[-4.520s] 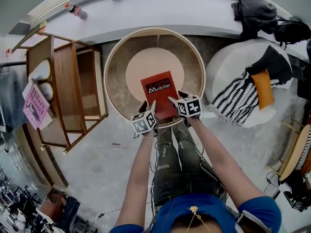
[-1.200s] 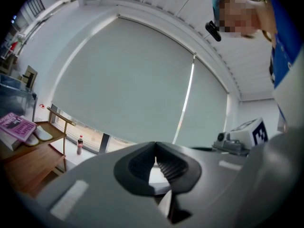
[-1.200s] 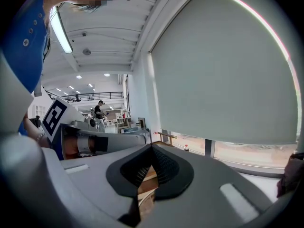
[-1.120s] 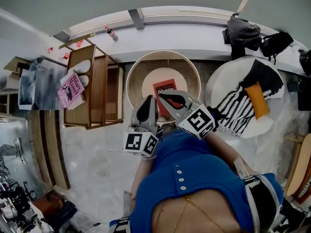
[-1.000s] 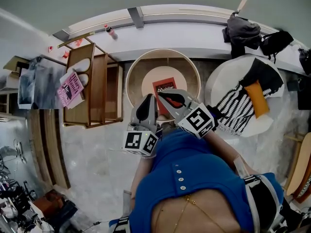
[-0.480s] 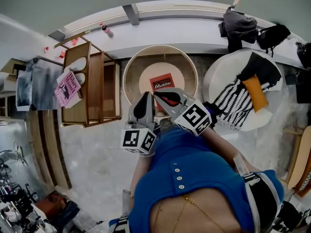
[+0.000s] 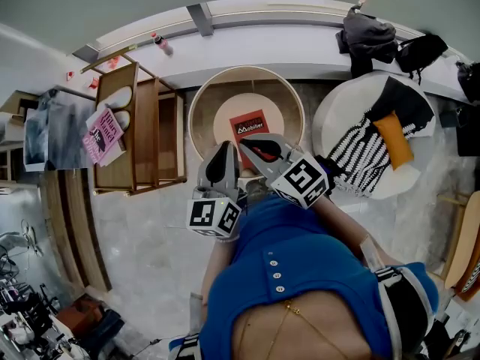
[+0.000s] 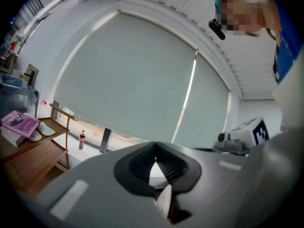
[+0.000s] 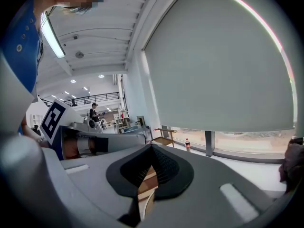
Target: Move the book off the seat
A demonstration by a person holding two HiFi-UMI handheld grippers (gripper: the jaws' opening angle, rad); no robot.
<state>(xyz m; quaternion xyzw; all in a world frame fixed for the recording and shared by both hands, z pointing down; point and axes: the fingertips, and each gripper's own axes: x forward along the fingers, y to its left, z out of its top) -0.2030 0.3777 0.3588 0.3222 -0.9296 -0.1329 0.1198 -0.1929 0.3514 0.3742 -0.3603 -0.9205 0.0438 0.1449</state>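
The red book [image 7: 250, 128] lies on the round chair's seat [image 7: 223, 126], shown only in the head view. The left gripper [image 7: 223, 156] and right gripper [image 7: 251, 147], jaws pressed together and empty, face a windowsill bottle [image 8: 81, 139] in their own views

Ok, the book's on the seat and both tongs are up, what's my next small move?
Probably tip both down toward the red book and open them on the way: the left tongs and right tongs are shut on nothing and face the window blind, while the book lies flat on the round seat.
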